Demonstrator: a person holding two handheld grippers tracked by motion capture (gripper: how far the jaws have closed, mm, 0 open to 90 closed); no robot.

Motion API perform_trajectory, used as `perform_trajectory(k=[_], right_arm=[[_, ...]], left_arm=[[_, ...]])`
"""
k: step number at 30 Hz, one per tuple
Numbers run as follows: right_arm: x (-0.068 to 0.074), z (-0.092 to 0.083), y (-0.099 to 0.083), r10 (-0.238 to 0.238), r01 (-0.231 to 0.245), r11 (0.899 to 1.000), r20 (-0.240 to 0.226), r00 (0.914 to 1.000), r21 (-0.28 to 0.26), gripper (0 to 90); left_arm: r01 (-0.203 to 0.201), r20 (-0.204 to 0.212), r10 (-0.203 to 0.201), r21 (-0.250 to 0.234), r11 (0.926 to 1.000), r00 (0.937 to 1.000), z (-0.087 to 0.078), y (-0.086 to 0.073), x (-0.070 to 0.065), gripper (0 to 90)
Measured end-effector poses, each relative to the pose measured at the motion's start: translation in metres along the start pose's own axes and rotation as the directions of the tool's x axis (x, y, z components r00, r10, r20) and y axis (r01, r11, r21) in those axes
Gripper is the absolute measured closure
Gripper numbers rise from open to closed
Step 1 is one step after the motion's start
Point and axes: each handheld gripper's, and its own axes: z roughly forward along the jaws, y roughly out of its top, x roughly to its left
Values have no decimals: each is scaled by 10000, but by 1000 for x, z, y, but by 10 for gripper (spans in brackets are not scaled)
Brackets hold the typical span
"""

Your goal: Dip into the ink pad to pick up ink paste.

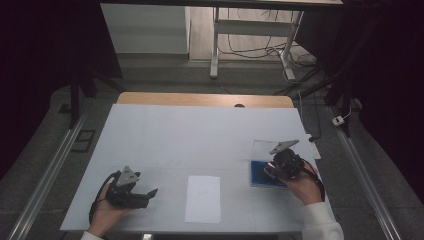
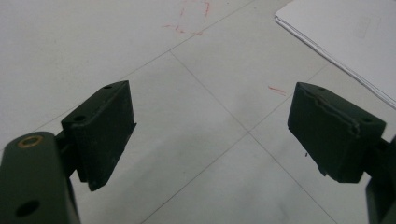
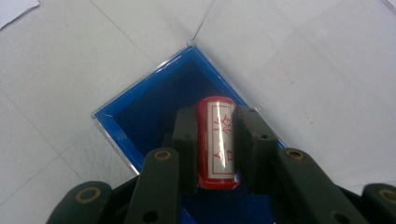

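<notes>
The right gripper's (image 3: pixel 215 154) fingers (image 3: pixel 186 140) clasp a red stamp (image 3: pixel 217 142) over the blue tray (image 3: pixel 140 109), frame centre; the left gripper's (image 2: pixel 210 126) fingers (image 2: pixel 105 126) stand released above the tabletop (image 2: pixel 70 42).

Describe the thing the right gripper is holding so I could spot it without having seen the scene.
Start at the white table, then go to the blue tray near its right edge. Above it, the right gripper clamps a small red cylinder stamp, the only red object, with a white label bearing red characters.

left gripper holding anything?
No. In the left gripper view the left gripper has its jaws wide apart, with bare table between them.
</notes>
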Motion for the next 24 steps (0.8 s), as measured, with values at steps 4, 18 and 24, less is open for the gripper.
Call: perform_trajectory(k=[4, 18, 24], right_arm=[[1, 0, 0, 42, -42, 10000, 13, 10000, -32, 706], [-3, -7, -4, -281, 276, 9977, -70, 9996, -614, 704], [-9, -28, -6, 101, -204, 9881, -675, 9977, -1526, 703]], left_arm=[[1, 6, -1, -4, 10000, 10000, 0, 0, 0, 148], [-44, 2, 44, -59, 10000, 10000, -2, 0, -1, 148], [-67, 16, 67, -37, 10000, 10000, -2, 0, -1, 148]])
